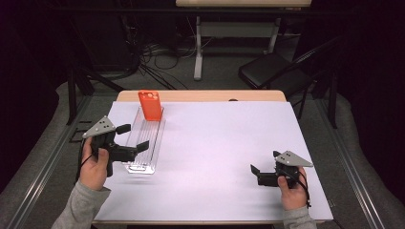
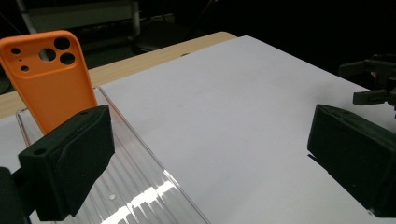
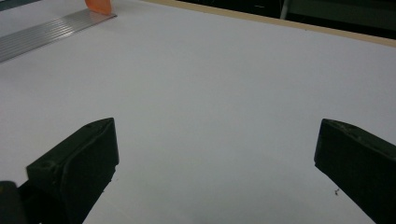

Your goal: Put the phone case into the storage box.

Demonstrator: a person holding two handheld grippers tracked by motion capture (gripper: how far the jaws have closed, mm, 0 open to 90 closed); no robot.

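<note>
Orange phone case [image 2: 49,79] camera holes – left gripper [image 1: 133,138] jaws apart

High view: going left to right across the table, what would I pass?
Left gripper in a hand, then the clear ribbed tray with the orange phone case standing at its far end, then bare white tabletop, then the right gripper.

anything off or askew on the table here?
Nothing damaged or spilled. The orange phone case stands upright at the far end of the clear ribbed tray, which looks deliberate. The tray lies slightly angled on the white table cover. The left gripper hovers open beside it; the right gripper is open.
</note>
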